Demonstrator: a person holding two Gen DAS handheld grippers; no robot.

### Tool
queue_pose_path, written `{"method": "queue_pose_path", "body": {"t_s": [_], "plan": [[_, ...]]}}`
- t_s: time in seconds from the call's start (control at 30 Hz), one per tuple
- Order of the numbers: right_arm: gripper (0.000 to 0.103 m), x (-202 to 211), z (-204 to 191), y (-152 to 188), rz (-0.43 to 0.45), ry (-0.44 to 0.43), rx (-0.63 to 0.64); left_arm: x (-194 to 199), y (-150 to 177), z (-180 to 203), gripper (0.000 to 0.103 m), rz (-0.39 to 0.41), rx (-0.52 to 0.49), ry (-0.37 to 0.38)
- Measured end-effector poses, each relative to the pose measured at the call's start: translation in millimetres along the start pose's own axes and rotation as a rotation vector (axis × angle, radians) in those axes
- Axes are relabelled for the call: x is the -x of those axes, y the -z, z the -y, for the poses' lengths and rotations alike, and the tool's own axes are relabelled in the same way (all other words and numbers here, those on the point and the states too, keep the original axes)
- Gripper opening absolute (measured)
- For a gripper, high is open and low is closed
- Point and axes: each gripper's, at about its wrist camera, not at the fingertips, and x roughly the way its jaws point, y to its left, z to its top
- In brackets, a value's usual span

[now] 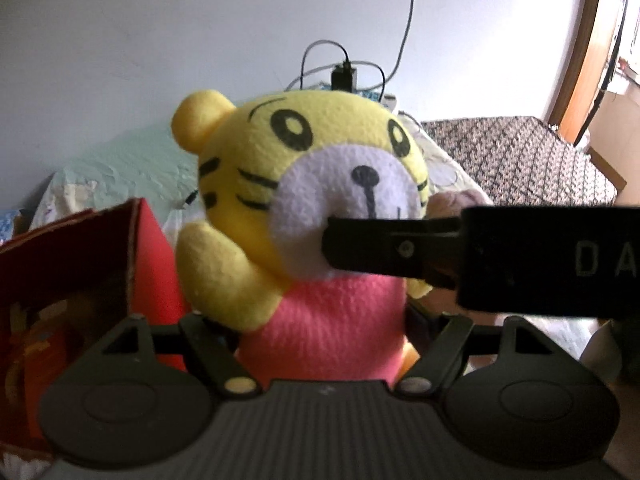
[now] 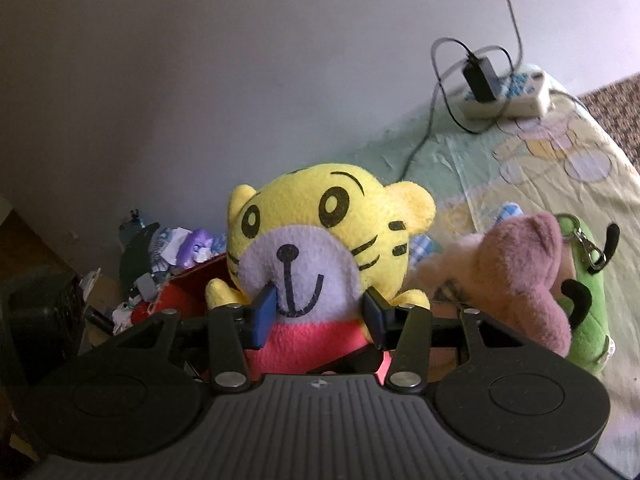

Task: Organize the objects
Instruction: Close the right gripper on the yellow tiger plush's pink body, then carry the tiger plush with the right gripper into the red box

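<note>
Right wrist view shows my right hand-held gripper clamped on the yellow plush tiger with the white muzzle and pink body, its blue-padded fingers pressed into the lower face on either side of the chin. From the left wrist view the same toy fills the middle, held up above the bed, and the right one's black finger crosses its muzzle. My left hand-held gripper sits around the pink belly; I think its fingers are closed on it, but the tips are hidden behind the plush, so I cannot tell.

An open red cardboard box stands just beside the tiger on my left, likely where it belongs. A dusty-pink plush animal and a green plush toy with a metal clip lie on the pale patterned bed sheet.

The soft stuffing could squash and slide out of the chin pinch. Lowering it crookedly might catch an arm on the box edge and tip the box.
</note>
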Motion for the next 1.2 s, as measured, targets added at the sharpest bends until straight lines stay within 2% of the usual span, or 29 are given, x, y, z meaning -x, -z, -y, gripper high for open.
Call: {"method": "queue_pose_path", "body": {"t_s": [0.33, 0.57, 0.8, 1.0, 1.2], "plan": [[0.05, 3.2, -43.3, 3.4, 0.07, -0.085, 0.126, 57.6, 11.8, -25.6, 0.078, 0.136, 0.048, -0.055], [0.05, -27.4, -83.9, 2.4, 0.089, -0.144, 0.16, 78.1, 7.1, -66.8, 0.078, 0.212, 0.079, -0.112], [0.05, -102.1, -118.1, 6.6, -0.016, -0.23, 0.095, 79.8, 18.0, -134.7, 0.078, 0.178, 0.106, -0.227], [0.05, -168.4, -141.8, 26.4, -0.136, -0.273, 0.004, 68.8, 36.4, -197.2, 0.078, 0.097, 0.155, -0.307], [0.051, -220.6, -152.3, 43.8, -0.245, -0.286, -0.086, 54.0, 56.1, -240.2, 0.078, 0.012, 0.166, -0.368]]}}
